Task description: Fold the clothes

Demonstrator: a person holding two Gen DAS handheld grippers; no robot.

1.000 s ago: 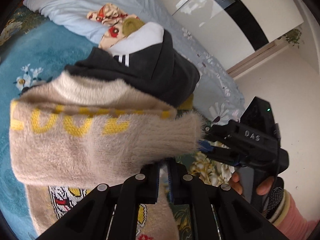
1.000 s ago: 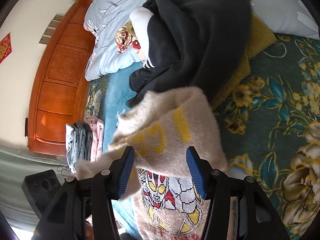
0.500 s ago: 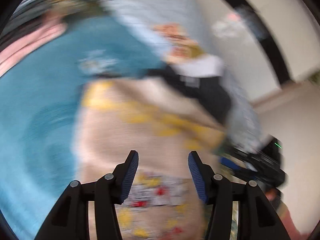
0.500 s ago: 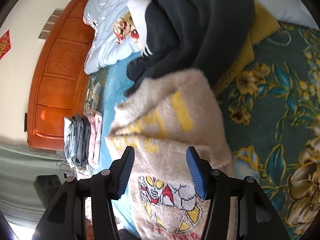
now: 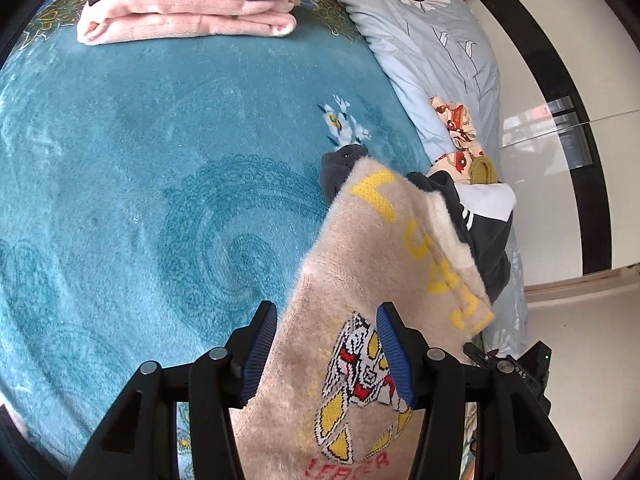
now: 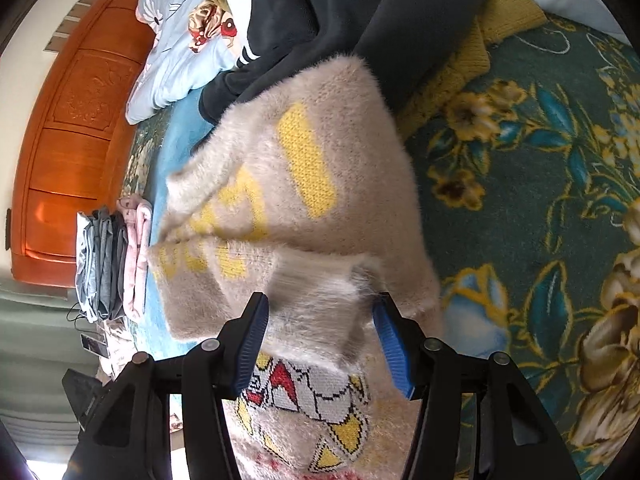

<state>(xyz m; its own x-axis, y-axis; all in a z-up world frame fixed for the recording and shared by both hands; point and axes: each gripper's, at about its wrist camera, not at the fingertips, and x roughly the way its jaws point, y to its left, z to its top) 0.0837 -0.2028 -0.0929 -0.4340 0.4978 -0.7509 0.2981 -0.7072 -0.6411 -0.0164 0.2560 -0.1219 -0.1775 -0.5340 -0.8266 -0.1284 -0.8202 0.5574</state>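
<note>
Beige and fuzzy, the sweater (image 5: 360,320) lies folded over on the teal blanket (image 5: 160,200) that covers the bed, with yellow letters running along the folded part and a red, white and yellow robot figure knitted lower down. Its far edge rests against a heap of unfolded stuff: a dark hoodie (image 6: 360,8) with white stripes, a mustard knit (image 6: 472,64) peeking out beside it, and a little floral print piece (image 5: 456,128) further back on the pale blue duvet (image 5: 432,40).

Left gripper (image 5: 326,354) sits right over the sweater's robot picture. Its jaws have just been opening and now stand apart, the blue pads either side of the fabric without squeezing it, so it looks let go. The sweater passes between them but isn't pinched.

Right gripper (image 6: 320,340) is also spread, hovering over a fluffy flap of the same sweater. That flap is blurry between the fingers, and the pads don't seem to press on it, so nothing is grasped there either.

Over in the far corner of the blanket there's a neat stack of folded clothes (image 5: 188,4), pink fleece at the bottom with grey and dark pieces on top. Behind it in the right wrist view stands an orange wooden headboard (image 6: 72,128). On the right side the blanket turns dark green with big yellow flowers.
</note>
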